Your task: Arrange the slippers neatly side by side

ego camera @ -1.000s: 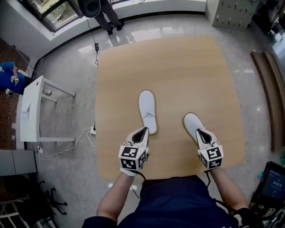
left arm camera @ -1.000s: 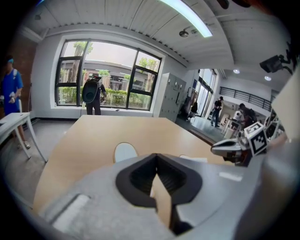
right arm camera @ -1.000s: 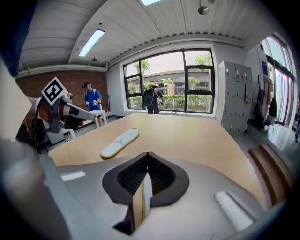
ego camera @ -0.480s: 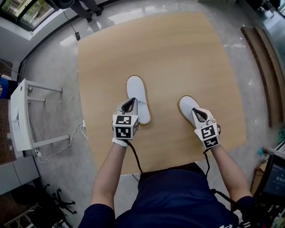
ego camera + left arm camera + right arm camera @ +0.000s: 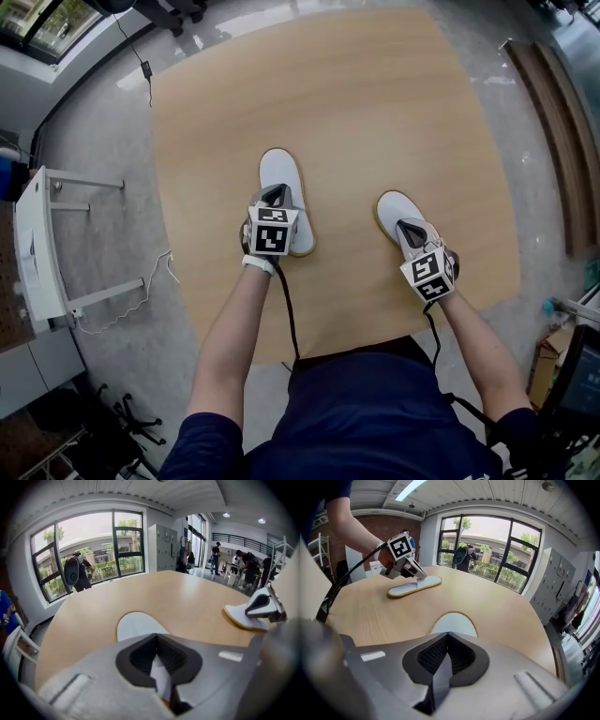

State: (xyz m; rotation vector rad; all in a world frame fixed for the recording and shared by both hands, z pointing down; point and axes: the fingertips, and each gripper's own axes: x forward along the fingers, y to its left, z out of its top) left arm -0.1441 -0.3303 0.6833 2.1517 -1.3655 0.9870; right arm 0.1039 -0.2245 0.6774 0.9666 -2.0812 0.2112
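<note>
The right gripper [image 5: 446,639] has its jaws closed together on a pale fold of a slipper [image 5: 453,622]. The slipper's rounded, yellow-edged toe shows just beyond them on the wooden table [image 5: 501,616]. Farther off to the left lies the other slipper [image 5: 423,584]. The left gripper [image 5: 418,573] rests down on it, marker cube [image 5: 401,547] on top, held by a hand [image 5: 386,557]. A black cable [image 5: 335,590] trails from that gripper. Behind the table stand large windows [image 5: 487,550] and grey lockers [image 5: 555,585].
</note>
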